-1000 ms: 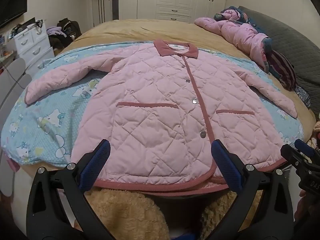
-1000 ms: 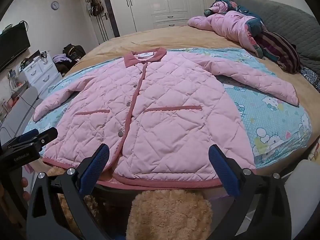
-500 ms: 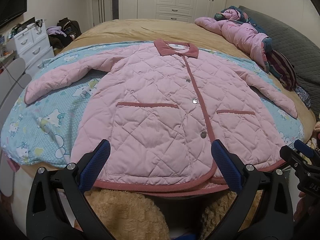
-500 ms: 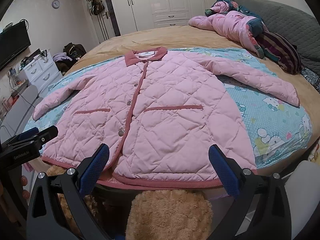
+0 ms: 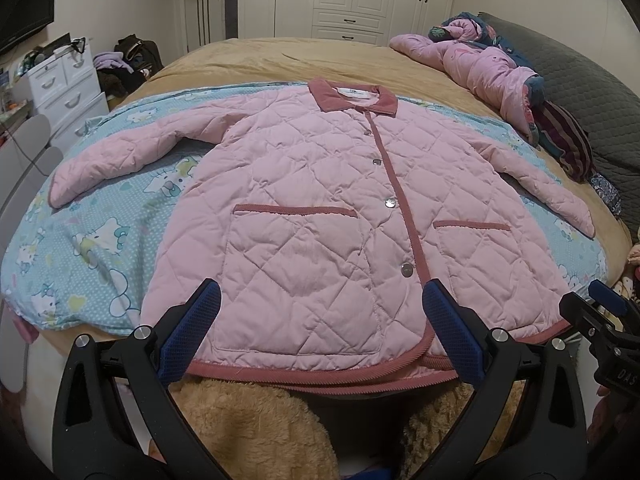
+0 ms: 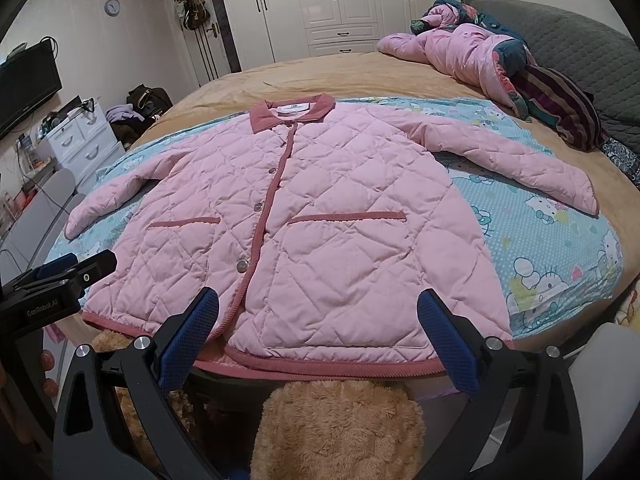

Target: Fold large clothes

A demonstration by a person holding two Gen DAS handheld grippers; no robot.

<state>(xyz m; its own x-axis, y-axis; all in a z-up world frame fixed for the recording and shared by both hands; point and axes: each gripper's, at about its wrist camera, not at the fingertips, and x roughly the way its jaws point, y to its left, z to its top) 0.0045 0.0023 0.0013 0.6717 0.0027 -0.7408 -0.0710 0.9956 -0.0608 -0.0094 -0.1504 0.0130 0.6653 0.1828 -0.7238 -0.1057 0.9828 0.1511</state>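
Pink quilted jacket (image 5: 320, 216) lies buttoned and flat mid-frame on the bed (image 5: 304, 60) — ready for folding — left gripper (image 5: 320, 328) and right gripper (image 6: 318, 330) jaws wide open, holding nothing

Two black plastic two-finger grippers are seen. On the left gripper (image 5: 320, 332), long angular fingers are lined with dark blue textured pads (image 5: 192, 332), and silver round screw heads are set at the joints. The right gripper (image 6: 318, 338) is built alike. White lettering "GenRobot.AI" is printed on the left gripper's side.
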